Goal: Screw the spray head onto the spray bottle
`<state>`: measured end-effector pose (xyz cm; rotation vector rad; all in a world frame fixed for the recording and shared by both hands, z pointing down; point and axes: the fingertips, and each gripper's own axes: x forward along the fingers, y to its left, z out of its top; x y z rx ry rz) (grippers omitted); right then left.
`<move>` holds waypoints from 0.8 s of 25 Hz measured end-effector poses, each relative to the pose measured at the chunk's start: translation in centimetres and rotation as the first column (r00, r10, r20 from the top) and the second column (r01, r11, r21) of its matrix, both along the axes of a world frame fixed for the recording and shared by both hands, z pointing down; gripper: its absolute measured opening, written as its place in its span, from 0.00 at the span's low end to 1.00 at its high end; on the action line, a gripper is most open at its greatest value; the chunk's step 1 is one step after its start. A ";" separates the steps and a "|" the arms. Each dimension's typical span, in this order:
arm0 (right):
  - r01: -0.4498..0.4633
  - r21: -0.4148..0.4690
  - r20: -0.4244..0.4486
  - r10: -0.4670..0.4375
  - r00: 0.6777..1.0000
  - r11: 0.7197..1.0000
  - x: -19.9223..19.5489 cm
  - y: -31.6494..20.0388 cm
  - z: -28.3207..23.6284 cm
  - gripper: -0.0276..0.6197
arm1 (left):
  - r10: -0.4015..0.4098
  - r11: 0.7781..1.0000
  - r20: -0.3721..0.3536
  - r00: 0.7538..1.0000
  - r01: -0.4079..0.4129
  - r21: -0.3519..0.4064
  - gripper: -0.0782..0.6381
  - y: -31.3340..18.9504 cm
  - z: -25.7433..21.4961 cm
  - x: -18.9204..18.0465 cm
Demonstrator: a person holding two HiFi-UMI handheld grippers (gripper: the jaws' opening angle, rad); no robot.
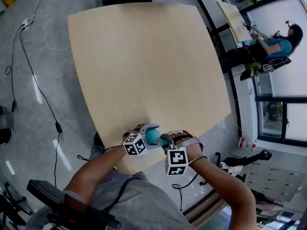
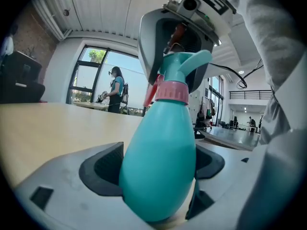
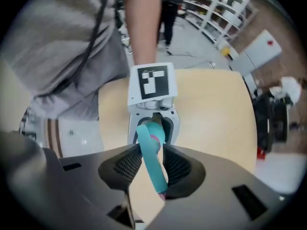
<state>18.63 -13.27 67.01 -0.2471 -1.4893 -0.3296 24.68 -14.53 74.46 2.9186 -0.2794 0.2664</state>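
The teal bottle (image 2: pixel 158 166) is held in the air just over the near edge of the worktop (image 1: pixel 144 56), close in front of the person. Its body is opaque (so what it holds, if anything, cannot be seen). The head (image 2: pixel 184 63), the same teal, sits on the bottle's neck with a pink collar (image 2: pixel 171 92) at the join. How far it is screwed down cannot be told.

The left tool (image 2: pixel 156 171) has its jaws closed on the bottle's fat lower body, one dark pad pressed against each side. In the left gripper view the bottle stands nearly upright between them, leaning a little to the right.

The right tool (image 3: pixel 153 169) meets the head from the opposite side. Its jaws stand narrow, about halfway in, and the head's long teal part runs slantwise between the pads, touching them. The left tool's marker cube shows just beyond it in the right gripper view.

In the head view the two tools meet nose to nose with the bottle between them. The worktop is pale wood, spreading away from them. Grey floor (image 1: pixel 29 128) surrounds it, with black cables (image 1: pixel 36 87) trailing on the left. Far off at the right another person (image 1: pixel 278 47) stands near a window.
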 end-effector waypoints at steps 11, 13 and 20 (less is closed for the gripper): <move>-0.931 -0.187 0.212 0.938 0.273 0.313 -0.4 -0.7 -0.3 0.22 | -0.229 0.972 0.071 0.971 0.224 0.072 0.64 -0.5 0.4 -0.5; -0.940 -0.208 0.214 0.950 0.226 0.270 -0.1 -0.9 -0.3 0.22 | -0.236 0.970 0.087 0.968 0.229 0.081 0.64 -0.8 0.4 -0.4; -0.942 -0.334 0.242 0.962 -0.127 -0.041 0.6 -1.0 0.0 0.24 | -0.244 0.968 0.123 0.962 0.233 0.097 0.64 -0.6 1.0 -0.2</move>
